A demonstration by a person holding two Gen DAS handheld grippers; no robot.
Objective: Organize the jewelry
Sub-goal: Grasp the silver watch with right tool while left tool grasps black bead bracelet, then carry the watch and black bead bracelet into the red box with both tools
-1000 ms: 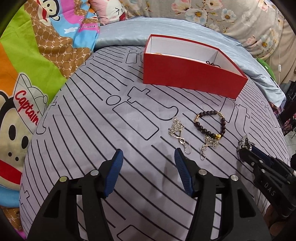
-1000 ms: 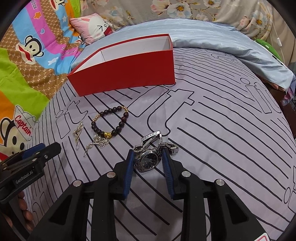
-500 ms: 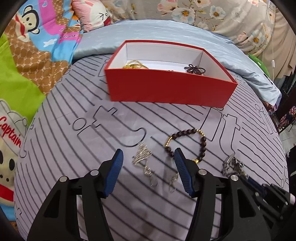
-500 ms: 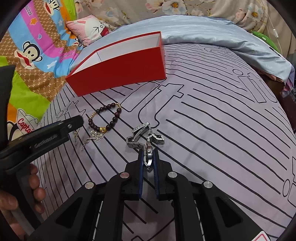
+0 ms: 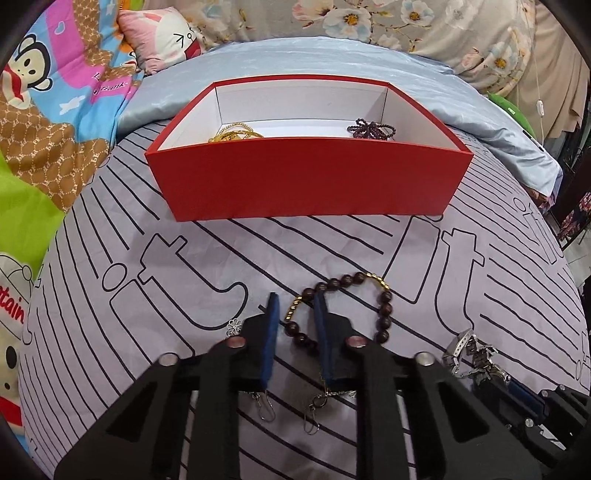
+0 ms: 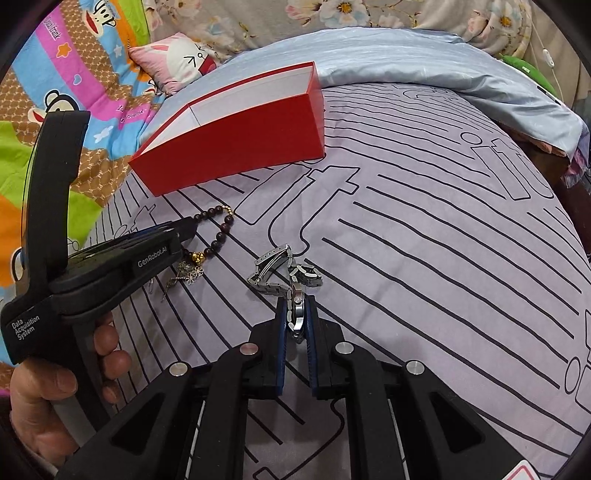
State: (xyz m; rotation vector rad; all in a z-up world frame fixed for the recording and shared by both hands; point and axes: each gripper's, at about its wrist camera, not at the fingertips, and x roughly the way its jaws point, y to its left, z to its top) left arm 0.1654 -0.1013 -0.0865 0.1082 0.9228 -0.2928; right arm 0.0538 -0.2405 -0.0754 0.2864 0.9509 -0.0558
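A dark-beaded bracelet (image 5: 384, 317) with gold beads lies on the striped sheet in front of the open red box (image 5: 306, 177). My left gripper (image 5: 295, 299) straddles its left side. The jaws are closing, and a run of beads is pinched between the blue pads. Two silver earrings (image 5: 233, 326) lie mostly hidden under its fingers. In the right wrist view my right gripper (image 6: 295, 301) is shut on the case of a silver watch (image 6: 297, 317), which stands on edge with its band (image 6: 273, 266) trailing ahead. The left gripper (image 6: 184, 230) sits over the bracelet (image 6: 221, 236).
Gold bangles (image 5: 236, 133) and a dark purple bracelet (image 5: 371, 129) lie inside the box. The box (image 6: 236, 147) stands beyond both grippers. A pale blue quilt (image 5: 332, 59), a pink pillow (image 5: 166, 33) and a cartoon blanket (image 5: 55, 110) border the sheet. A hand (image 6: 55, 398) holds the left tool.
My left gripper slid from around the earrings onto the bracelet's left side, and its jaws narrowed sharply. My right gripper shut on the watch, tipped it onto its edge and has kept hold.
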